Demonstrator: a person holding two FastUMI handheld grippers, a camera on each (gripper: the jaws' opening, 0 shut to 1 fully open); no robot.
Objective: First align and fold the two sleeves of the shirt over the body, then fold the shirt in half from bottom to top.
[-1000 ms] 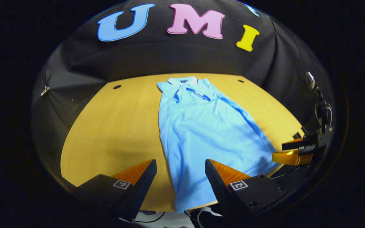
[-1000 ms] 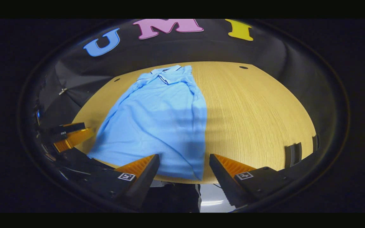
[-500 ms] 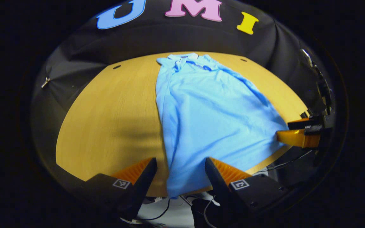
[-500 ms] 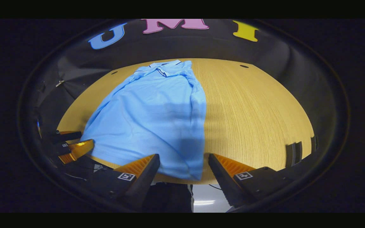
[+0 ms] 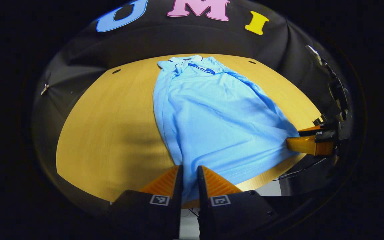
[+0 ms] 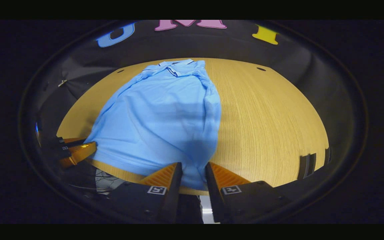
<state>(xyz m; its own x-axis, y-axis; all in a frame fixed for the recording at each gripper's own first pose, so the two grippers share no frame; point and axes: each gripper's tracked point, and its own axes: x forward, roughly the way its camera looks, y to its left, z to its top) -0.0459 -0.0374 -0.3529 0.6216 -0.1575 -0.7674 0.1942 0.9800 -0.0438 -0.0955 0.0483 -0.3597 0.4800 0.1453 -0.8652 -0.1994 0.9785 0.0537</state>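
Black cloth hangs behind a round wooden table (image 5: 112,133). On the table lies a blue shirt (image 5: 212,120), flat, with its collar (image 5: 192,63) at the far side and its bottom hem (image 6: 192,176) at the near edge. Both sleeves look folded in already.

The left gripper (image 5: 188,176) pinches one bottom corner of the shirt, its fingers nearly together on the cloth. The right gripper (image 6: 192,173) pinches the other bottom corner the same way.

I think the next job is lifting the hem up to the collar. If one side goes faster, the fold could turn out crooked. If a pinch is too small, the cloth could slip out. The tucked sleeves could also flop open.
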